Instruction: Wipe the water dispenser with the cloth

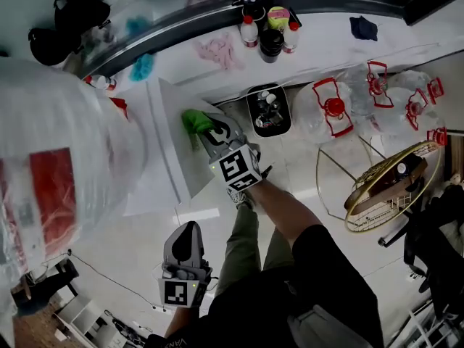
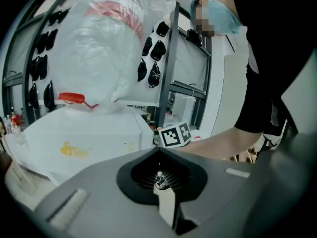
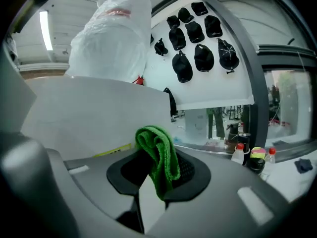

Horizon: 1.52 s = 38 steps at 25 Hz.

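Note:
The white water dispenser (image 1: pixel 163 158) stands at the left, with a large bottle wrapped in a clear plastic bag (image 1: pixel 51 158) on top. My right gripper (image 1: pixel 214 138) is shut on a green cloth (image 1: pixel 194 122) and presses it against the dispenser's side panel. In the right gripper view the cloth (image 3: pixel 159 155) hangs bunched between the jaws of the right gripper (image 3: pixel 158 177), right in front of the white panel (image 3: pixel 94 113). My left gripper (image 1: pixel 187 256) hangs low near my leg, away from the dispenser. In its own view the left gripper (image 2: pixel 159 180) is shut and holds nothing, and the dispenser (image 2: pixel 84 138) is ahead.
Empty water jugs with red handles (image 1: pixel 335 111) lie on the floor at the right, next to a black bin (image 1: pixel 269 111). A gold wire rack (image 1: pixel 391 183) stands further right. Small bottles (image 1: pixel 264 31) sit on the window ledge. Black caps (image 3: pixel 198 33) hang on the wall.

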Tool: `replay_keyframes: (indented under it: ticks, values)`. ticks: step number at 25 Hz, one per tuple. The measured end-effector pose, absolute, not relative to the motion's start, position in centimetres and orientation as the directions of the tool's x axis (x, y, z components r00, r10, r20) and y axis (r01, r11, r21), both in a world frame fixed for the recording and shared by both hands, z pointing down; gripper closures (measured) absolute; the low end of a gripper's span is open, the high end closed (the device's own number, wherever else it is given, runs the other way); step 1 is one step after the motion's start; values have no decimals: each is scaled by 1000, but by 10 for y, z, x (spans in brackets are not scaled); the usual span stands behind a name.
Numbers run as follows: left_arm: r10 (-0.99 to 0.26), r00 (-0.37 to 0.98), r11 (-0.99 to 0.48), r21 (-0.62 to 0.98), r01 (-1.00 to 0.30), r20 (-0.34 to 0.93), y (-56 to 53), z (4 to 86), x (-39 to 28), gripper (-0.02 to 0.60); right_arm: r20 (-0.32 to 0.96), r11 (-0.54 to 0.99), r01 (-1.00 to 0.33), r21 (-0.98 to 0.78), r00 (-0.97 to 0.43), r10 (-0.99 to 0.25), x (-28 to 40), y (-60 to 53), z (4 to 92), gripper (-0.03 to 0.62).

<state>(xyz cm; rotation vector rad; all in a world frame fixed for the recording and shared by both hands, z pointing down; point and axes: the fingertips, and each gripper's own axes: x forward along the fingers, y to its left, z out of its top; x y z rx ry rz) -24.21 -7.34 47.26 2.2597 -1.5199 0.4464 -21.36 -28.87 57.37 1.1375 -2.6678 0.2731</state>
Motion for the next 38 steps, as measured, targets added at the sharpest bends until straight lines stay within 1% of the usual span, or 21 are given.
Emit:
replay_keyframes:
  ticks: [8,13,17,22,25,29,33,38]
  values:
    - [-784,389,-375,132,-918,484,-75,490,-250,580,273,639,-769,-31,-622,-734,-221,-357,577,499]
    - [-793,383,-381,104,-919,474,-77,489,-238,580,278,638,-770,-19,-617,-736,-211,-365,577,497]
    - [-814,367,-371,85,-925,450,-83,484,-230,580,268,647,-761,-43,-633,-727,-188,-332,574,497]
    - [-830,348,-350,78,-933,437,-88,481,-214,580,298,685,-720,-108,-681,-669,-164,-253,586,497]
    - [-835,346,-351,70,-934,427,-89,480,-203,580,330,708,-686,-166,-716,-616,-163,-199,600,497]
    - [-838,346,-351,70,-934,421,-89,484,-191,580,337,735,-639,-226,-760,-556,-172,-149,615,497]
    - [-831,356,-368,57,-928,427,-89,487,-187,580,339,753,-603,-263,-789,-513,-184,-129,624,497]
    - [-818,368,-382,59,-922,442,-86,492,-199,580,345,742,-628,-234,-767,-541,-192,-156,628,498]
